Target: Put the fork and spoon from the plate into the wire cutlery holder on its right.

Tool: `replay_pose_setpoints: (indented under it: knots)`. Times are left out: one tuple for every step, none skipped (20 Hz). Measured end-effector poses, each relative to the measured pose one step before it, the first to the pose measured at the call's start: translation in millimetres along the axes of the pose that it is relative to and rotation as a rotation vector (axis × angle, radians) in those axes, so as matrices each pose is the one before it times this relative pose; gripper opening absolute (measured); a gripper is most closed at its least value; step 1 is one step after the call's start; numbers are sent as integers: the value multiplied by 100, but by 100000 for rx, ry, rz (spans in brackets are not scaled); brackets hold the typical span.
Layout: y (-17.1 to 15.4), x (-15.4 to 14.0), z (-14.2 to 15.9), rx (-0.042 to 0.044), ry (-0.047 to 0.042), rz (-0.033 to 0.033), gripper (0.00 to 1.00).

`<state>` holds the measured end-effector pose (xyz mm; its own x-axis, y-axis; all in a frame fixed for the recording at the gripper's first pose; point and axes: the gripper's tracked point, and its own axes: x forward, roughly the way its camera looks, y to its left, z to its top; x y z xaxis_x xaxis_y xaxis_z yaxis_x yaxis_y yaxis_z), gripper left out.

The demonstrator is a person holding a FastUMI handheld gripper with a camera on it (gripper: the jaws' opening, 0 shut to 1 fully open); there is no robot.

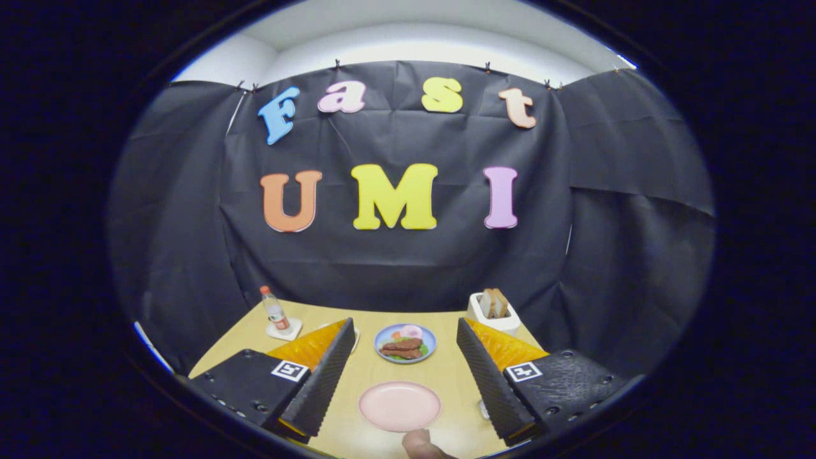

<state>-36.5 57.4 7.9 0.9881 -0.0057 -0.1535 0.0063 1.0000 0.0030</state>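
My gripper (405,324) is held above the near end of a wooden table (446,382) and is open, its two black fingers (319,376) spread wide with nothing between them. A round pink plate (400,405) lies on the table below the gap between the fingers, and its visible face is plain pink. A small pale metal piece (482,408) peeks out at the inner side of the right finger; I cannot tell what it is. A person's fingertip (421,444) shows just on the near side of the pink plate.
Beyond the pink plate sits a blue plate (405,343) with food. At the far left stands a small bottle (274,310) on a white coaster. A white toaster (492,313) holding bread slices is at the far right. Black cloth closes the booth behind the table.
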Motion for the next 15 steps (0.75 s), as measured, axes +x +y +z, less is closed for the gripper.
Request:
replay_pose_setpoints:
  knots:
    - [363,-774,337,-853,-2941,-5,96]
    - [530,-655,543,-1997,-3261,419,96]
    - [269,-507,332,-2208,-2414,-929,96]
    - [235,-414,278,-1939,-1898,-570,96]
    - [486,-487,334,-1787,-661,-269,96]
    - [249,-237,179,-1553,-392,-391,96]
    - [539,-473,90,-872,-693,179,96]
    - [263,-374,65,21,-158,-292,96]
    - [45,-187,56,320,-73,-253,96]
    - [-7,-103,72,488,-56,-650,96]
    - [-85,-162,-15,600,-229,-535,96]
    - [-39,-120,113,411,-226,-750,96]
    - [-54,-105,-23,359,142,-518,96]
    - [77,-41,-21,620,-88,-300,96]
    - [-2,69,109,403,63,-739,96]
